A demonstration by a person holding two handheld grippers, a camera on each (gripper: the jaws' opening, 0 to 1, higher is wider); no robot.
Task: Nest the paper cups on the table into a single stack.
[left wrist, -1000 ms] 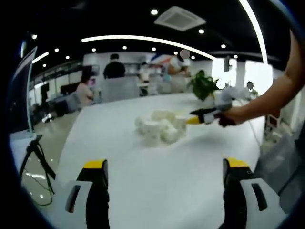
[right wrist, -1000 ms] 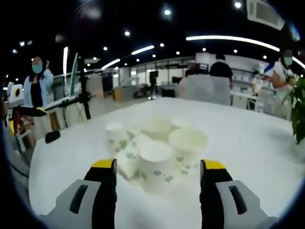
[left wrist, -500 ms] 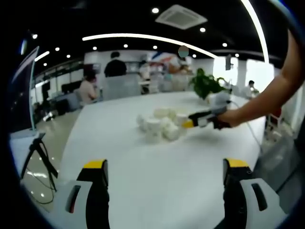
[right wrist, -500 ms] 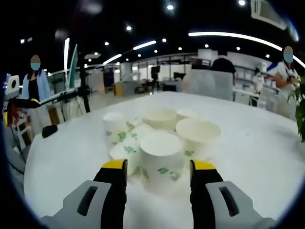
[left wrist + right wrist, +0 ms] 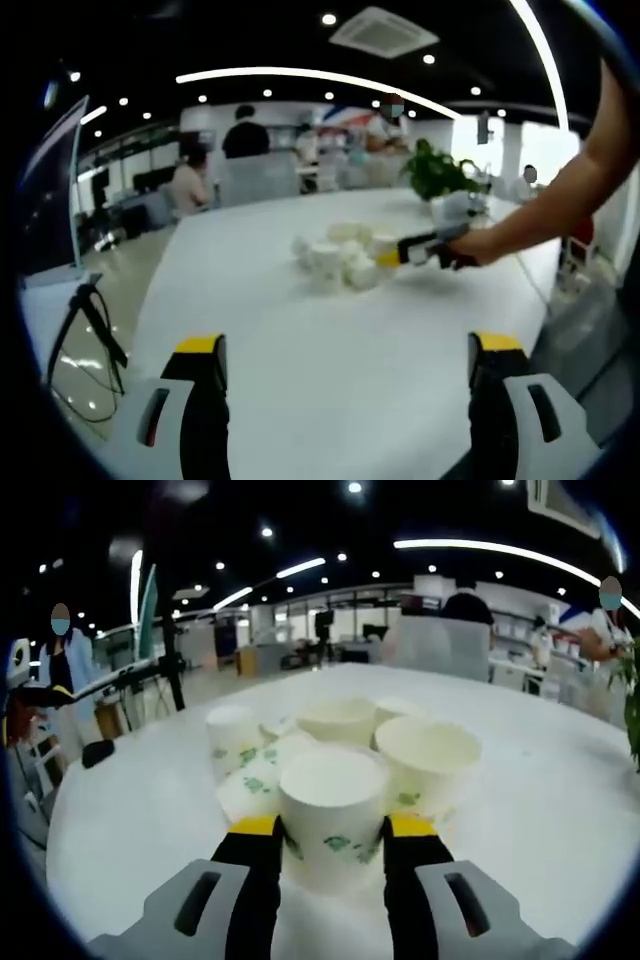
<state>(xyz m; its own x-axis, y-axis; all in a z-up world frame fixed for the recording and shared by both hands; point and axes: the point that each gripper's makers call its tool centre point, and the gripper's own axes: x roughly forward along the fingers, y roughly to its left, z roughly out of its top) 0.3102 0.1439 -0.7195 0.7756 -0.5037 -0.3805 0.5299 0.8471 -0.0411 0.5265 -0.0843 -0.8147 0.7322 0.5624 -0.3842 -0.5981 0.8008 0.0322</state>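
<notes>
Right gripper [image 5: 332, 832] probably snug on the nearest paper cup [image 5: 333, 805] of the cluster, left gripper [image 5: 347, 348] wide, well short of it.

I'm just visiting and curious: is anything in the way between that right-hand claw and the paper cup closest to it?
Nothing visible is. The right gripper already has its jaws on either side of the nearest cup, with the other cups clustered behind it on the white table.

Each gripper, left [image 5: 345, 365] and right [image 5: 332, 845], has two black jaws tipped with yellow pads and set in pale grey housings with dark oval slots. The person's arm [image 5: 560, 200] is bare.
</notes>
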